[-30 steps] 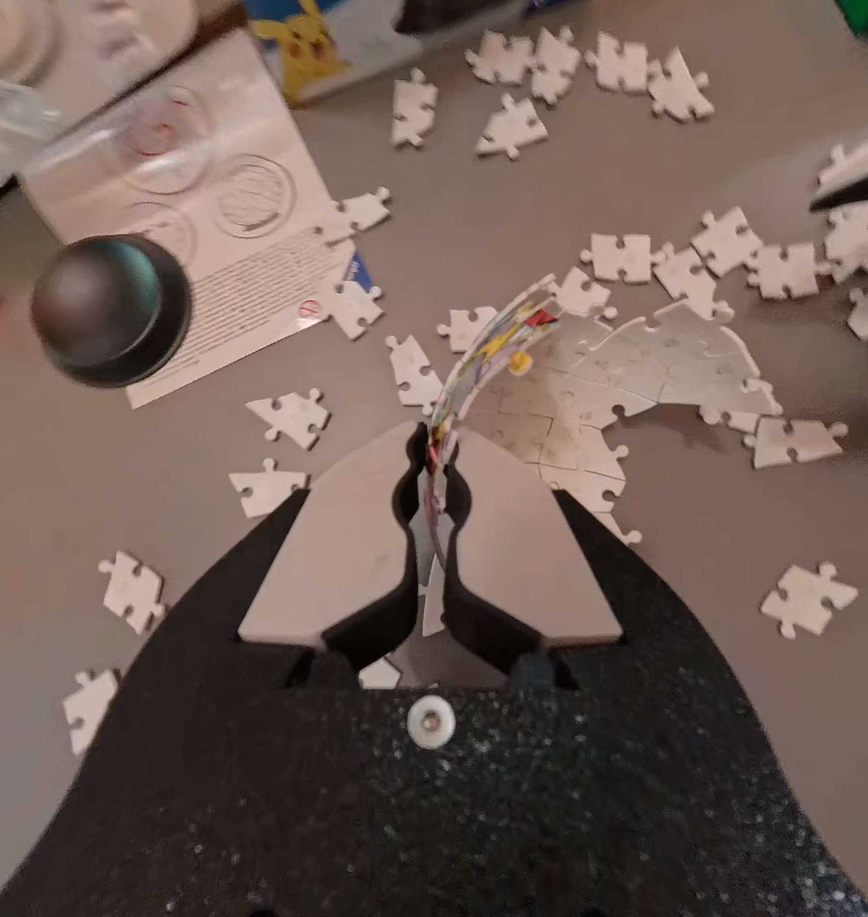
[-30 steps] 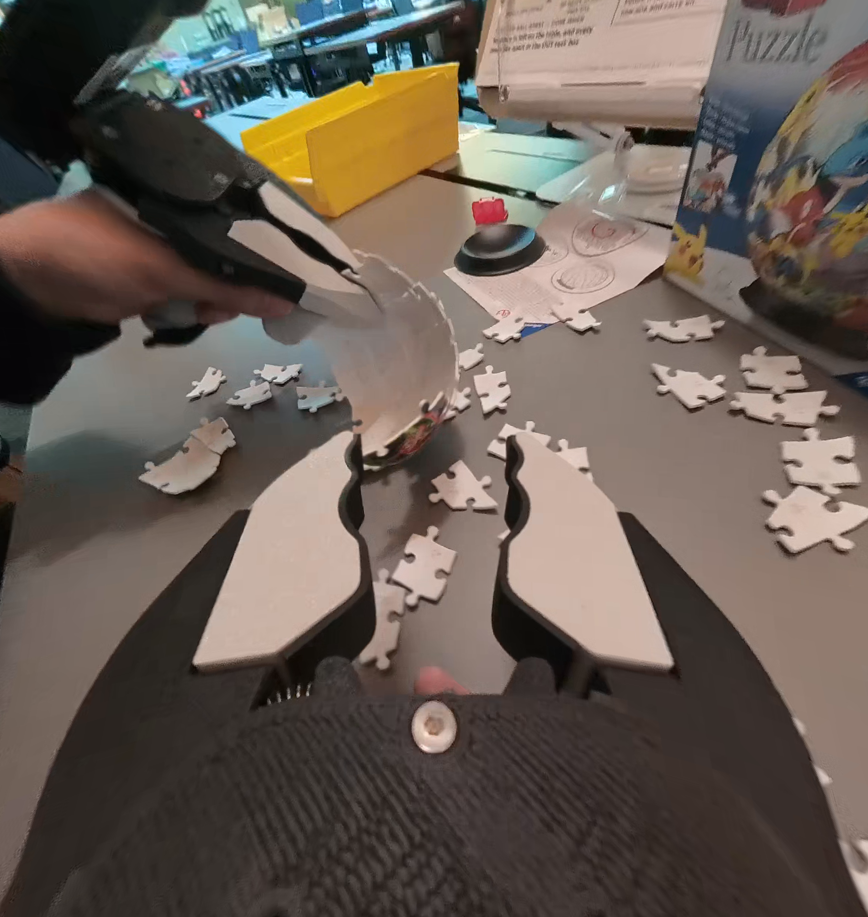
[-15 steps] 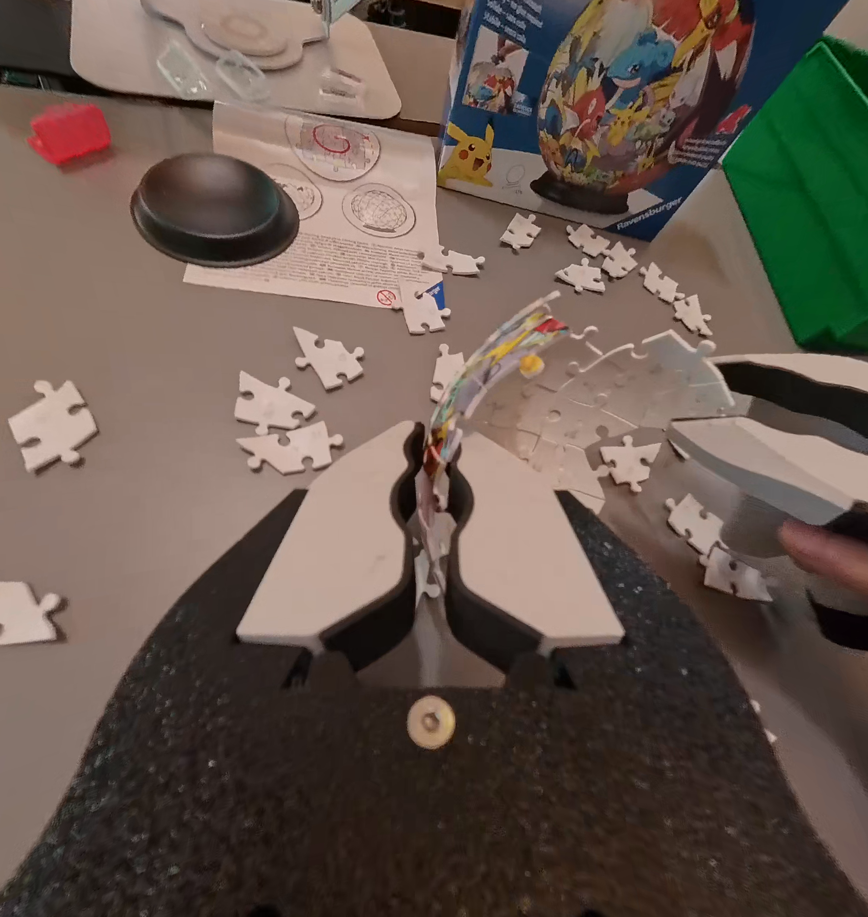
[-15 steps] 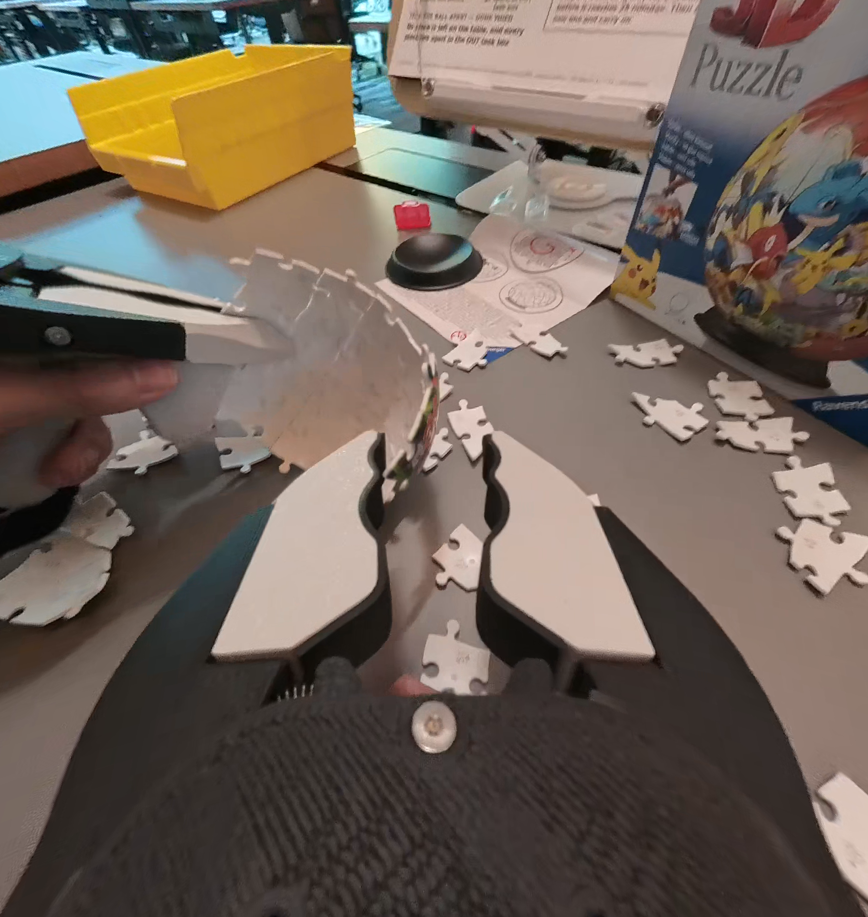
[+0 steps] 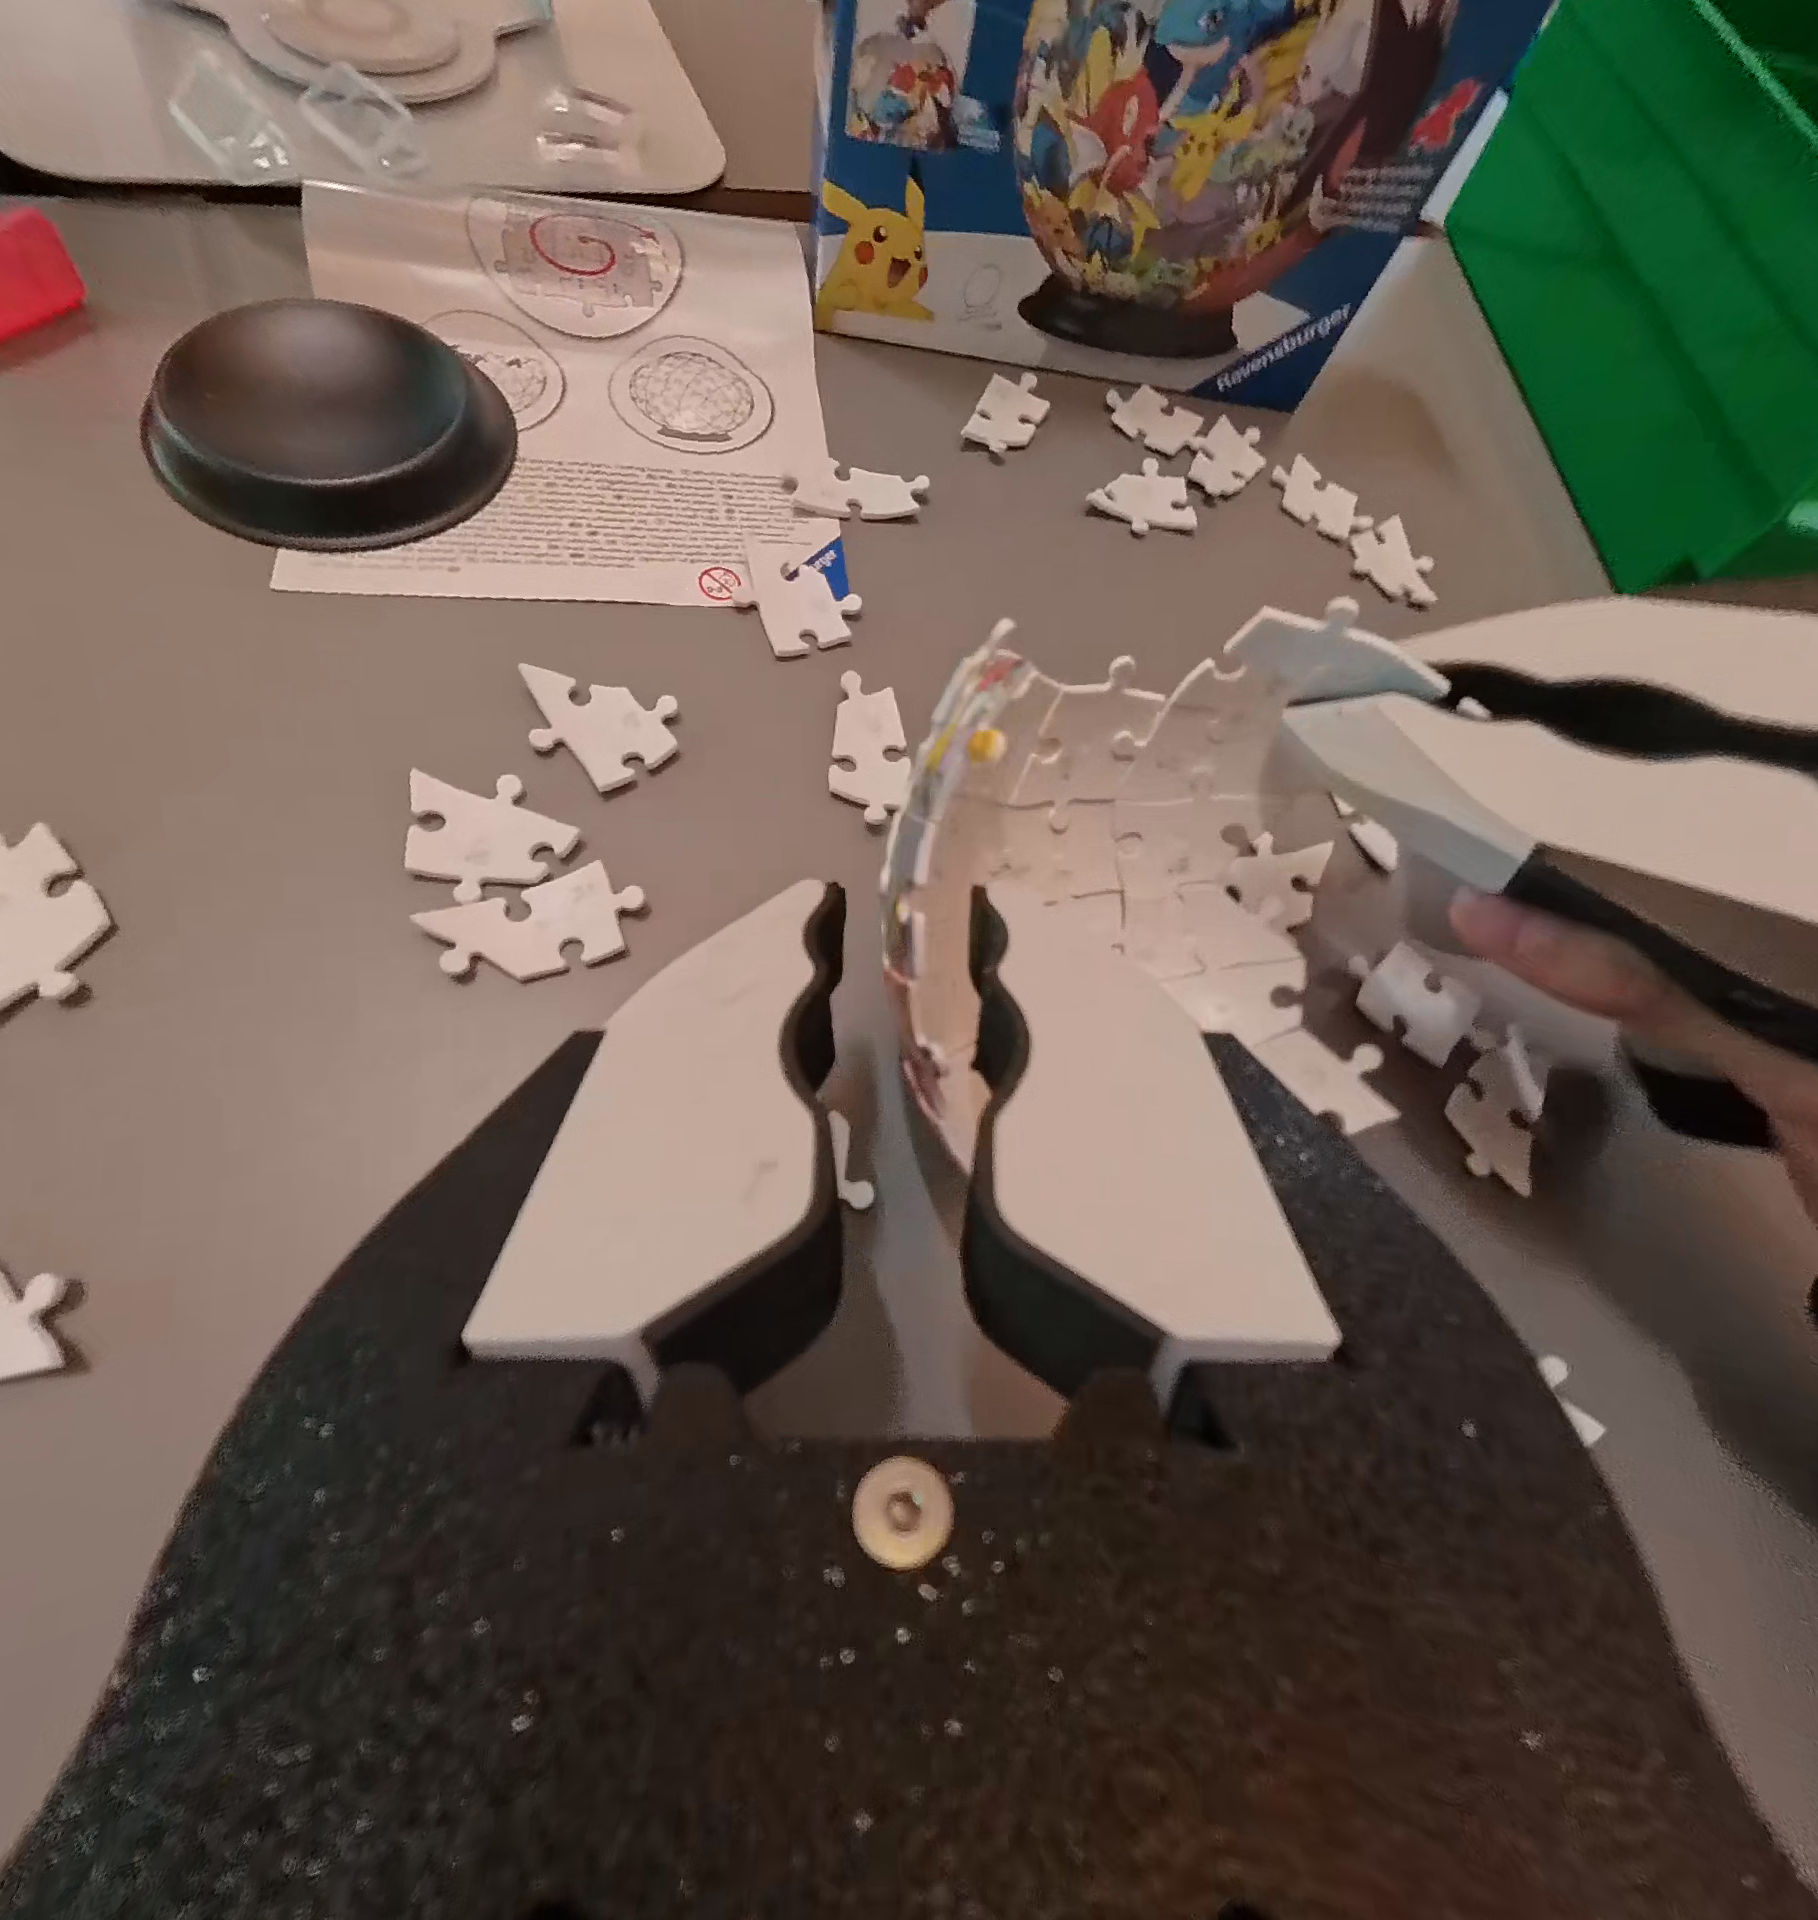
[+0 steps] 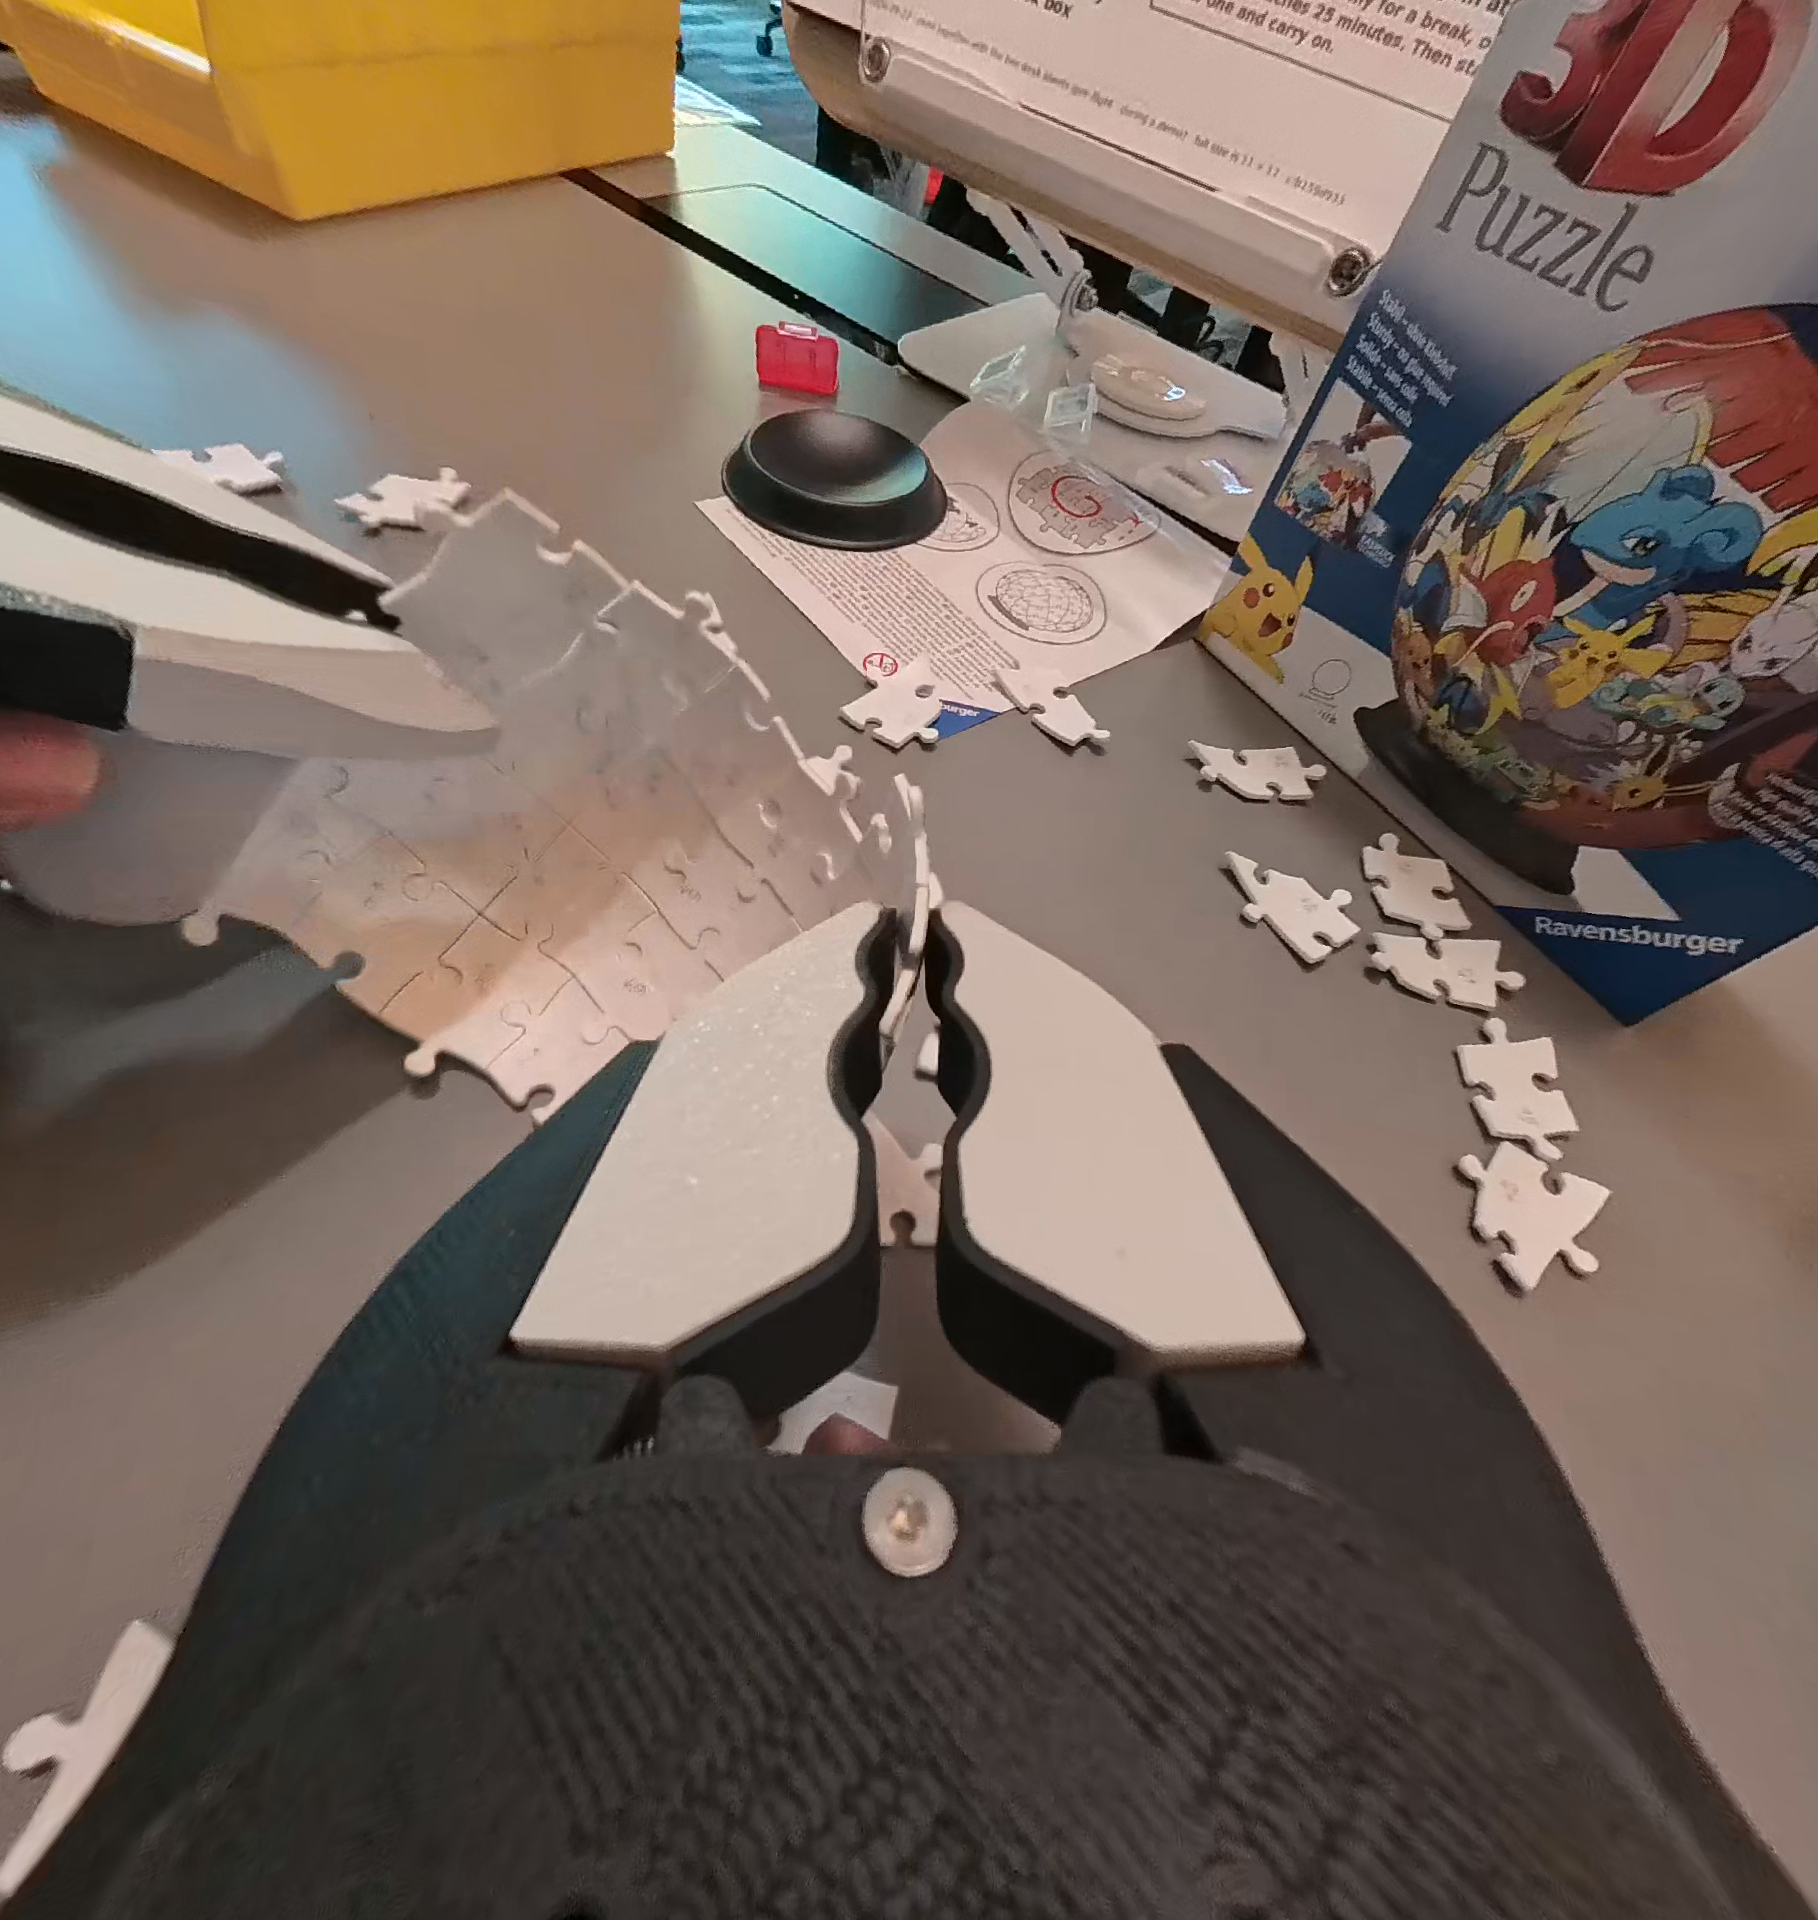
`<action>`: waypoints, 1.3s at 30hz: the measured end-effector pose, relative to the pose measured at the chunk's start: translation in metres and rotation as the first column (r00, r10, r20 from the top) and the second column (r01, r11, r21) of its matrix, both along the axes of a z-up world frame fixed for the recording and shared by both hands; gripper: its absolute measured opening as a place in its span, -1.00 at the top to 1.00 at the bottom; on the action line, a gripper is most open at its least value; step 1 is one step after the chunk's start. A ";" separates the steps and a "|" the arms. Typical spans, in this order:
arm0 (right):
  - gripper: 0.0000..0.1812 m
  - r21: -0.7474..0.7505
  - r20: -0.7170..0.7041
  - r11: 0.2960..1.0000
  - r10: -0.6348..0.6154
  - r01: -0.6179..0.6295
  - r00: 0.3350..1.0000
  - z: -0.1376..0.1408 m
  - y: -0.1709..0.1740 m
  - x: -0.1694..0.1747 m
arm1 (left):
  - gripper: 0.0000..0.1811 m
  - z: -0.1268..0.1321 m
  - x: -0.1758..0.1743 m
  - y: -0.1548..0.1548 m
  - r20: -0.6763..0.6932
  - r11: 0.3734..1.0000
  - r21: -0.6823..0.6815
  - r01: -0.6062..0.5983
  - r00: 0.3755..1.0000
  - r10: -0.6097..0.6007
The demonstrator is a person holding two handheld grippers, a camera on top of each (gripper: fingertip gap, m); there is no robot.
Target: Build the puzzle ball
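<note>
A curved, part-built shell of the puzzle ball (image 5: 1123, 810) is held above the grey table, white inside facing me and printed side outward. My left gripper (image 5: 907, 925) stands open, with the shell's near edge in the gap beside its right finger. My right gripper (image 6: 910, 935) is shut on the shell's (image 6: 572, 831) opposite rim. In the left wrist view it comes in from the right (image 5: 1404, 696), held by a hand. The left gripper also shows in the right wrist view (image 6: 417, 665). Loose white pieces (image 5: 489, 842) lie scattered on the table.
A black round stand (image 5: 323, 426) sits on an instruction sheet (image 5: 593, 499) at the back. The puzzle box (image 5: 1092, 156) stands behind it, with a green bin (image 5: 1694, 260) to its right. A yellow bin (image 6: 365, 83) and a small red object (image 6: 798, 356) lie farther off. About 10 cm separates my left fingertips from my right. The right gripper is farther from the small red object (image 6: 798, 356), some 35 cm, than the left, some 30 cm. My left wrist view (image 5: 1, 272) looks at it from another angle.
My left gripper was shut on the shell and has now opened. My right gripper came up to the shell's other rim and closed on it.
</note>
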State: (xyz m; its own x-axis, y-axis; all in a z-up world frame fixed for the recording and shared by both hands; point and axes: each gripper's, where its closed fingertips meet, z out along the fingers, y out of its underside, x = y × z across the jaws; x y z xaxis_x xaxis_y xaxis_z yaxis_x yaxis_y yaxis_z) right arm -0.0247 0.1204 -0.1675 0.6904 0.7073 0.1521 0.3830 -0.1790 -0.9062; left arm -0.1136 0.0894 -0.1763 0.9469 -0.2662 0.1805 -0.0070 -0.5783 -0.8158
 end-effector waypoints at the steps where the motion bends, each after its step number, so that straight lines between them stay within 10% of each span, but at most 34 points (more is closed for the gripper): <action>1: 0.94 0.012 0.010 1.000 0.003 -0.004 1.000 0.000 0.001 0.001 | 0.74 -0.001 0.001 0.000 -0.017 1.000 -0.001 0.010 1.000 -0.010; 15: 0.93 0.364 0.233 0.925 0.027 -0.113 0.972 0.013 -0.005 0.003 | 0.46 0.002 0.010 -0.018 -0.197 0.988 -0.001 0.154 0.969 -0.151; 20: 0.92 0.337 0.195 0.937 0.027 -0.093 0.980 0.007 -0.003 0.007 | 0.76 0.036 0.024 -0.033 -0.337 0.941 0.178 0.287 0.916 -0.216; 25: 0.91 0.325 0.202 0.942 0.020 -0.087 0.979 0.004 0.000 0.008 | 1.00 0.007 0.065 -0.048 -0.430 0.852 0.008 0.523 0.771 -0.469; 32: 0.90 0.316 0.213 0.944 0.027 -0.095 0.977 0.002 -0.001 0.010 | 1.00 -0.033 0.079 -0.029 -0.326 0.845 -0.191 0.499 0.780 -0.534; 36: 0.88 0.308 0.214 0.945 0.046 -0.112 0.976 0.002 -0.002 0.011 | 0.95 -0.023 0.078 -0.030 -0.362 0.849 -0.166 0.502 0.770 -0.526; 39: 0.88 0.308 0.216 0.945 0.045 -0.112 0.975 0.002 -0.001 0.011 | 0.79 -0.011 0.086 -0.047 -0.460 0.758 -0.130 0.639 0.638 -0.617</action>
State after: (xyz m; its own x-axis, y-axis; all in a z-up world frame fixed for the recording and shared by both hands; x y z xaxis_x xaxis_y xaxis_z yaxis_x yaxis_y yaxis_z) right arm -0.0133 0.1192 -0.1659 0.5653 0.6498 0.5081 0.5657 0.1428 -0.8121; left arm -0.0278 0.0422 -0.1877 0.5118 -0.8242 -0.2423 -0.7240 -0.2620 -0.6382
